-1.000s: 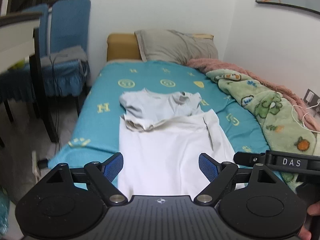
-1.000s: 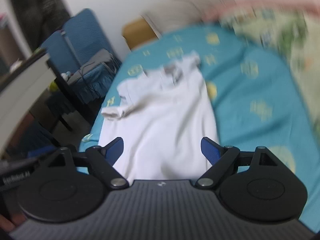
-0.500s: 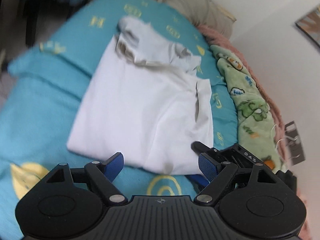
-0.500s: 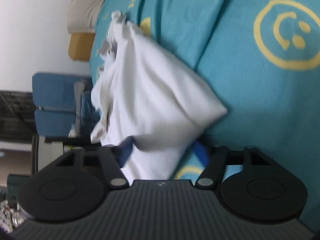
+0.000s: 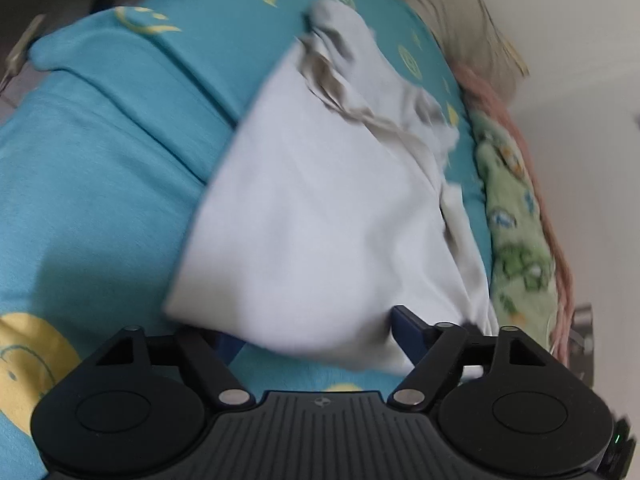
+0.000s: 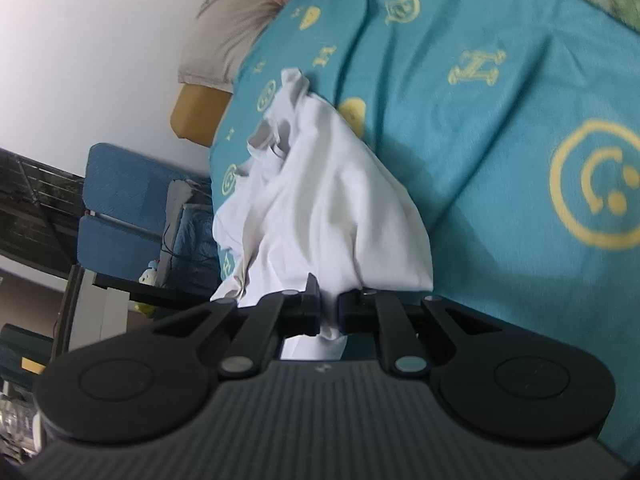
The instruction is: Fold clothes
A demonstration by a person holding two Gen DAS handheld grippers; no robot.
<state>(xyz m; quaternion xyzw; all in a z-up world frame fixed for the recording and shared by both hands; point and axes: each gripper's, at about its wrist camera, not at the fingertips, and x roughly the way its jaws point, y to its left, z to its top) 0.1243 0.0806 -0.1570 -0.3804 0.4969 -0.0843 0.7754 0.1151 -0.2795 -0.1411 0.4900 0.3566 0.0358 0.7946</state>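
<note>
We are working at the bed (image 5: 100, 184), where the white shirt (image 5: 320, 216) is lying on the teal sheet, its collar end toward the pillow (image 5: 452, 20). With our left gripper (image 5: 316, 332) we are closing the jaws around the shirt's near hem; the cloth is sitting between them, not yet pinched. With our right gripper (image 6: 329, 312) we are pinching a bunched corner of the shirt (image 6: 320, 208), jaws nearly together, cloth lifting off the bed.

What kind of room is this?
Most likely a bedroom: a bed with a teal patterned sheet, a pillow at its head, and a white shirt spread on it for folding.
</note>
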